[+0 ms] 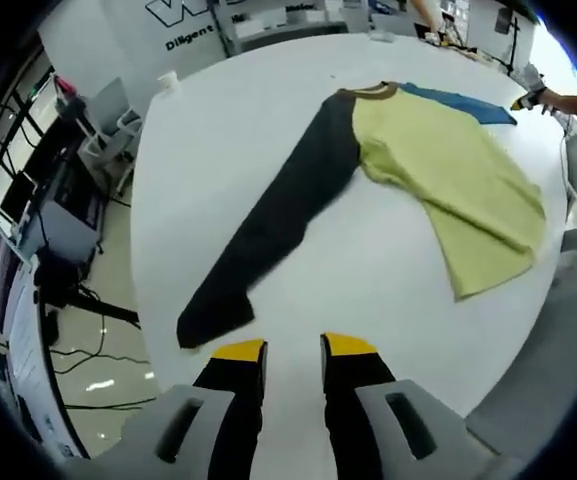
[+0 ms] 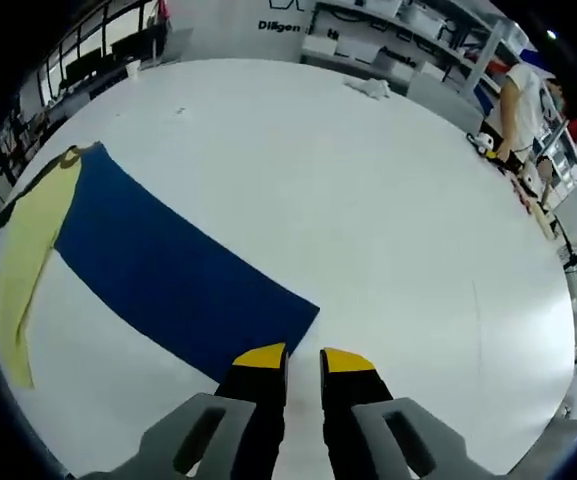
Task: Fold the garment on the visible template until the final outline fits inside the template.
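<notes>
The left gripper hovers over the white table, its yellow-tipped jaws slightly apart and holding nothing. Just ahead and to its left lies the cuff of the shirt's black sleeve, which runs away toward the yellow-green body of the shirt, spread flat farther ahead and to the right. The right gripper also has its jaws slightly apart and empty, with the end of the blue sleeve just ahead and to its left. A person stands far ahead on the right.
</notes>
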A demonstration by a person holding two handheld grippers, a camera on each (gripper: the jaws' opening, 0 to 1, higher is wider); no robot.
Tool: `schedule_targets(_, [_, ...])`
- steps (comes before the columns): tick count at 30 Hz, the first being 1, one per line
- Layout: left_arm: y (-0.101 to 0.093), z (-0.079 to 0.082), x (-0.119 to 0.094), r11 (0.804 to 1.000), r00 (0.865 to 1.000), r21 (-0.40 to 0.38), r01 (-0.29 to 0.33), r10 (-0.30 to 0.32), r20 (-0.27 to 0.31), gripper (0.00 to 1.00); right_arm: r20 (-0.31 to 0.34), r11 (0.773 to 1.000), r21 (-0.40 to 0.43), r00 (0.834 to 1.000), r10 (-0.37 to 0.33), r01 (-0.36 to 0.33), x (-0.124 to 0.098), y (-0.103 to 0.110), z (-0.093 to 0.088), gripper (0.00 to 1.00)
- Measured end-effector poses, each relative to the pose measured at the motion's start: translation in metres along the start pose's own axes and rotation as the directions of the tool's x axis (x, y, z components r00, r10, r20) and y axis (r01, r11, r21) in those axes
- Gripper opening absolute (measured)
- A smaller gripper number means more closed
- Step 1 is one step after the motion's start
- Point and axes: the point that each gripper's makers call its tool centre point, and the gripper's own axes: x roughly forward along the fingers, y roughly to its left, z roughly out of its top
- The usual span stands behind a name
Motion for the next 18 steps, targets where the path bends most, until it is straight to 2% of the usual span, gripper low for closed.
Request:
schedule_targets(5, [-0.004,0.008,0.004,1.0,1.0,0.014,0.011,-0.011,0.007,0.25,-0.018,1.0,0.004,1.0,0.008,-0.008,-0.004,0.002,-0.015,0.08])
schedule_targets(11, [-0.003,0.009,0.008,1.0,1.0,0.025,0.016,-0.016,0.003,0.26,-0.009,1.0,0.022,1.0,0.005,-0.005,-0.014,0.002,-0.016,0.09])
schedule_targets(14, [0.0,0.005,0.011,1.0,1.0,0.025,0.014,-0.014,-0.001,0.27,0.012,0.999,0.029,1.0,0.016,-0.016,-0.021,0.007,-0.013,0.14])
schedule_targets(18, [0.003,-0.004,0.015,0.998,1.0,0.057,0.003,-0.003,-0.011,0.29,0.036,0.999,-0.028,0.999,0.028,-0.027,-0.029,0.018,-0.011,0.23])
